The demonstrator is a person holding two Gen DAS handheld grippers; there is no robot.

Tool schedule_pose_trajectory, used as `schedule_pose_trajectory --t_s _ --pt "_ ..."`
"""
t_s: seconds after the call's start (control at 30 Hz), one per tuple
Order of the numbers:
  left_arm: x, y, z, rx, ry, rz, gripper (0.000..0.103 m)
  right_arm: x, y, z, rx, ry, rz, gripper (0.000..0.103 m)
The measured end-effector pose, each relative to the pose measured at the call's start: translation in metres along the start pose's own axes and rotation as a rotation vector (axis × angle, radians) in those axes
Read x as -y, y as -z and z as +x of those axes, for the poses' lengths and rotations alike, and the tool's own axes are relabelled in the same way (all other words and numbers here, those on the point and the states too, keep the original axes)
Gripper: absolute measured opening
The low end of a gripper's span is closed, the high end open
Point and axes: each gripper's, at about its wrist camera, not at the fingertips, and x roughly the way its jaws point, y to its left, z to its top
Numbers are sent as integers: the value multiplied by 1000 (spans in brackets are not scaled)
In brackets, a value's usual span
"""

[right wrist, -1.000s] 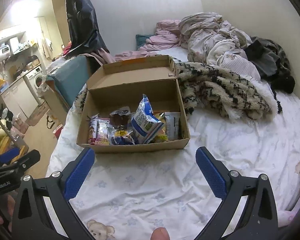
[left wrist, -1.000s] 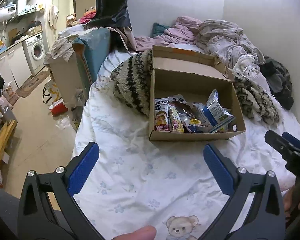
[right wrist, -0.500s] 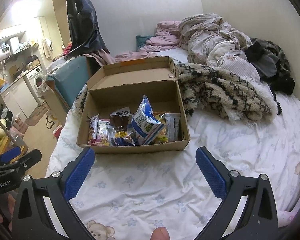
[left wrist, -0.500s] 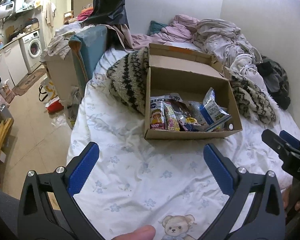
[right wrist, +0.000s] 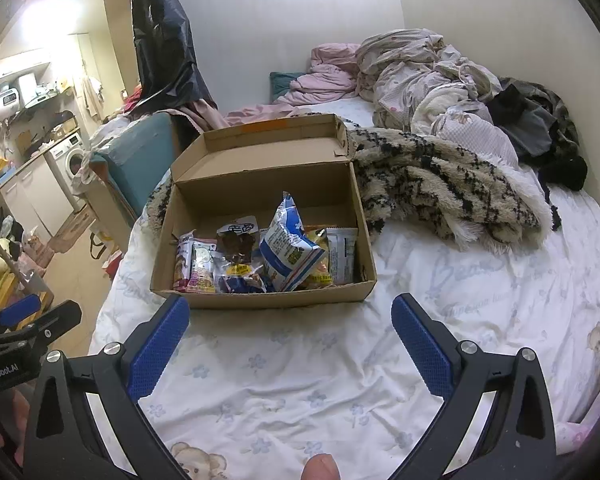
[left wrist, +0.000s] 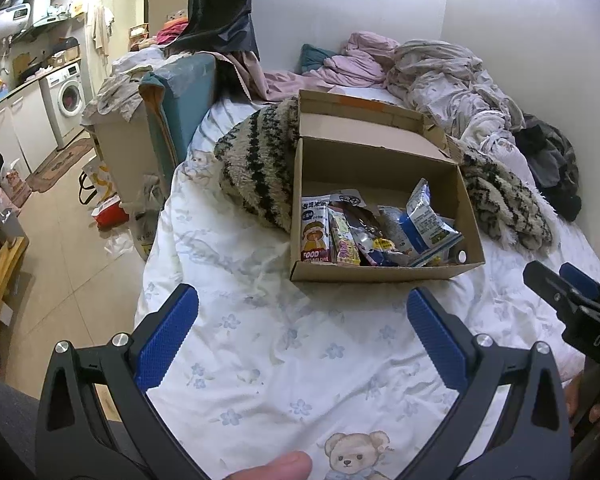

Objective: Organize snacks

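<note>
Both tools match: the left gripper [left wrist: 302, 334] and the right gripper [right wrist: 290, 334] have black skeletal frames with triangular cutouts and silver screw heads at the joints. Textured blue pads [right wrist: 158, 346] line the fingers, and white lettering marks each gripper's black body.

Open cardboard box [right wrist: 260, 296] sits on the bed sheet, lid flap folded back and lying open behind it. All snacks are bunched along the box's front wall, rear half of the floor bare. At the box's left: red-and-white packet [left wrist: 315, 229] marked FOOD, upright, then a pink-yellow packet [left wrist: 345, 238] beside it. Centre: dark brown packet [right wrist: 238, 240] leaning back. Blue-and-white pouch [right wrist: 288, 246] stands tilted, tallest of all. Grey-white wrapper [right wrist: 341, 254] against the box's right wall.
</note>
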Motion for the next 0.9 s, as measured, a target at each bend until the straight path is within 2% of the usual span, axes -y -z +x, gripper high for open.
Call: schedule_pose_trajectory --t_s 0.9 --pt "-1 0 0 0 -2 -1 103 -2 0 1 2 0 -8 103"
